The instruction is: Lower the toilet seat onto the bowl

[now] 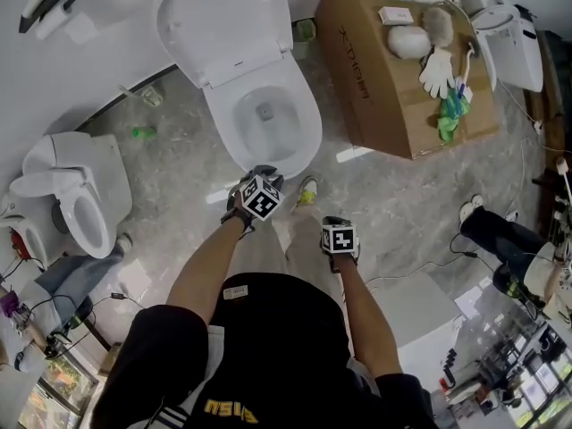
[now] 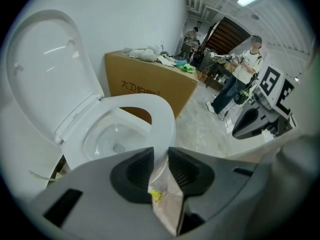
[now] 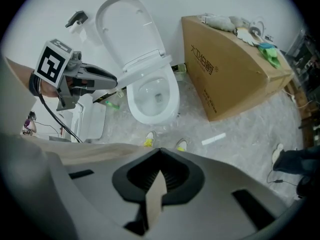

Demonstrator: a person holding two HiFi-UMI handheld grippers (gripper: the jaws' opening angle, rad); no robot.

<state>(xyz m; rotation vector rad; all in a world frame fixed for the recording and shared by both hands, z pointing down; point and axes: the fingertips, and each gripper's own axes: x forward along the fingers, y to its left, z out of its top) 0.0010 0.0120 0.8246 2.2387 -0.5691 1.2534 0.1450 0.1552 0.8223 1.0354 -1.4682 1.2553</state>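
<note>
My left hand-held gripper (image 2: pixel 161 157) has its jaws drawn in narrow on the front rim of the toilet seat (image 2: pixel 163 115), one pad on each face of the white ring. The seat is partway down. It tilts between the raised lid (image 2: pixel 45 69), which leans back against the wall, and the bowl (image 2: pixel 107 140) underneath, and it does not touch the bowl's rim. In the left gripper view, part of the cardboard box (image 2: pixel 150 86) shows through the opening in the ring.

My right hand-held gripper (image 3: pixel 159 155) has its jaws pressed together with nothing between them. It hangs low beside my right leg, well apart from the toilet, and looks down over my two shoes (image 3: pixel 148 140) on the marbled floor (image 3: pixel 235 134).

The box stands just right of the toilet, with gloves and small items lying on top. A second, smaller toilet (image 1: pixel 76 195) sits further left along the wall.
</note>
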